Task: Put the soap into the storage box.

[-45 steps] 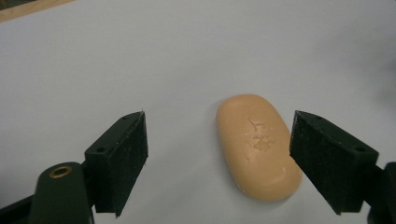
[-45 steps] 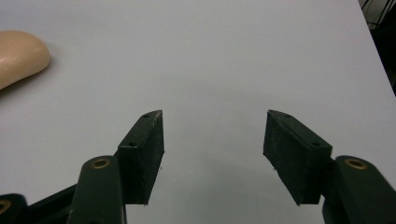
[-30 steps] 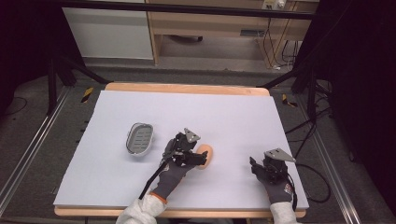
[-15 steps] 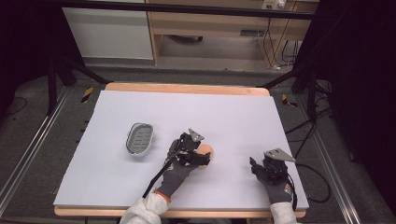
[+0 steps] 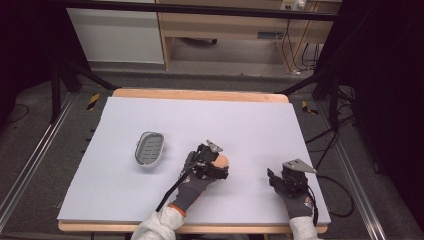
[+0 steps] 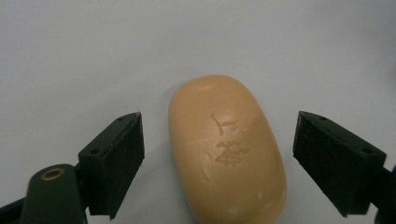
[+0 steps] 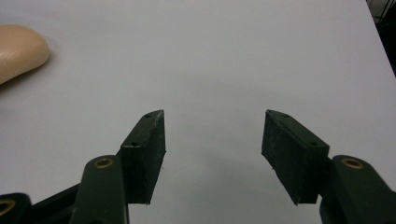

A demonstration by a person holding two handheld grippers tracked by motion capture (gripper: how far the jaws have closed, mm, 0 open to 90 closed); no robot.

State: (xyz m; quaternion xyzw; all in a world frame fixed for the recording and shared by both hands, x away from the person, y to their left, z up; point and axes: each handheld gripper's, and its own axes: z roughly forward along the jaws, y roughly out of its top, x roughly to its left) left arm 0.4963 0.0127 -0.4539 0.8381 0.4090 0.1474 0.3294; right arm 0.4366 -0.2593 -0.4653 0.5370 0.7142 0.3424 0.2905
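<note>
Jaws of left gripper (image 6: 219,163) just opened wide, straddling soap (image 6: 227,147) without contact, frame center; right gripper (image 7: 212,154) jaws open, empty.

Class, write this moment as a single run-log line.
left gripper: jaws just opening, astride soap bar, pads clear | right gripper: open, nothing between jaws | soap dish: holds nothing | soap on table
</note>
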